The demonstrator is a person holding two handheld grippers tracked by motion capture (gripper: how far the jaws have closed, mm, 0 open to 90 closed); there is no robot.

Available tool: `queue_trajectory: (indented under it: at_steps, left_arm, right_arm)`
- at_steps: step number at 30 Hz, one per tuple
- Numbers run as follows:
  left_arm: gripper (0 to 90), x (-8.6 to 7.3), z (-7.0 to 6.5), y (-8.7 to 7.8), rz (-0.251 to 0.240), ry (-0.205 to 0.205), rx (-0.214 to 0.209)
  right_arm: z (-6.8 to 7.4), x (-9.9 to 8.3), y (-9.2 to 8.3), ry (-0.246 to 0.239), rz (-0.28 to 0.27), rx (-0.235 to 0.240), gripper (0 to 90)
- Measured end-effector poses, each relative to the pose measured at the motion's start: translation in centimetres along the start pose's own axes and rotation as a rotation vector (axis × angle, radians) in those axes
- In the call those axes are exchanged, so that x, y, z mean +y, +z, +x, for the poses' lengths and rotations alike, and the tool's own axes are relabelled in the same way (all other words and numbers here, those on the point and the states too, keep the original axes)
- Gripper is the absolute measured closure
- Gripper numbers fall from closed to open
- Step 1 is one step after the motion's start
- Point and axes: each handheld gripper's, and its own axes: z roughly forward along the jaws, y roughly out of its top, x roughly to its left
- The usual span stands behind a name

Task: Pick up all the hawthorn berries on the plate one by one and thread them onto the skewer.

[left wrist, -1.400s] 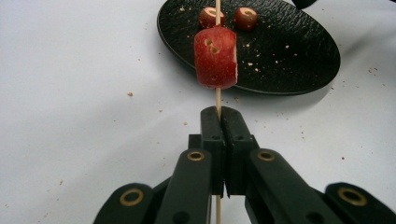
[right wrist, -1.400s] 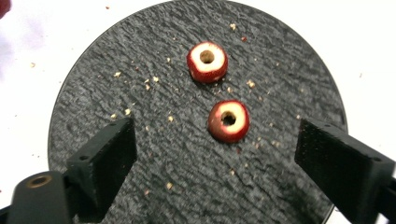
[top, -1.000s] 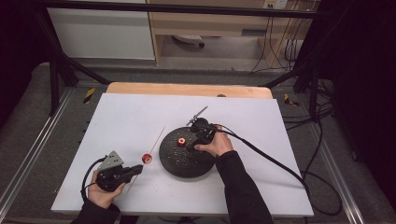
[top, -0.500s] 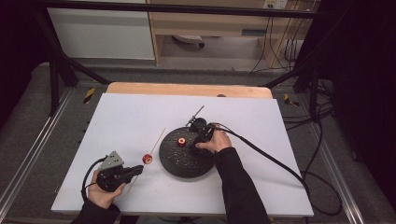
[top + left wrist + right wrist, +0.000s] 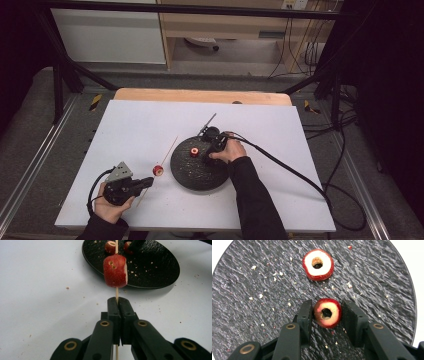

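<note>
While clamping skewer [image 5: 116,293] bearing fruit chunk [image 5: 115,270], left gripper [image 5: 117,305] shut; right gripper [image 5: 327,313] just closing onto cored ring [image 5: 327,312], second ring [image 5: 318,264] beside on black plate [image 5: 257,285].

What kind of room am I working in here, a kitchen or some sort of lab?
Most likely a lab or recording workstation, not a kitchen: the white table stands inside a black metal frame, loose cables hang behind it, and grey carpet surrounds it.

Cored red fruit ring [image 5: 327,312] on plate [image 5: 249,277]

The skewer [image 5: 116,292] tip runs off the top edge.
</note>
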Motion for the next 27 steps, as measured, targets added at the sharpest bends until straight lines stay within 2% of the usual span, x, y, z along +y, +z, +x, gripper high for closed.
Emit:
queue_trajectory:
  at_steps: [6, 20, 27]
  left_arm:
    - [88.4, 0.0, 0.0, -0.1, -0.002, -0.001, -0.001]
    - [88.4, 0.0, -0.1, -0.2, -0.012, 0.0, 0.0]
    - [88.4, 0.1, -0.3, -0.2, -0.014, 0.003, -0.001]
  right_arm:
    - [0.1, 0.2, -0.2, 0.015, -0.001, 0.005, 62.5]
    - [1.2, -0.2, -2.8, 0.062, -0.092, 0.011, 62.8]
    - [1.9, -1.1, -3.8, 0.102, -0.137, 0.025, 62.8]
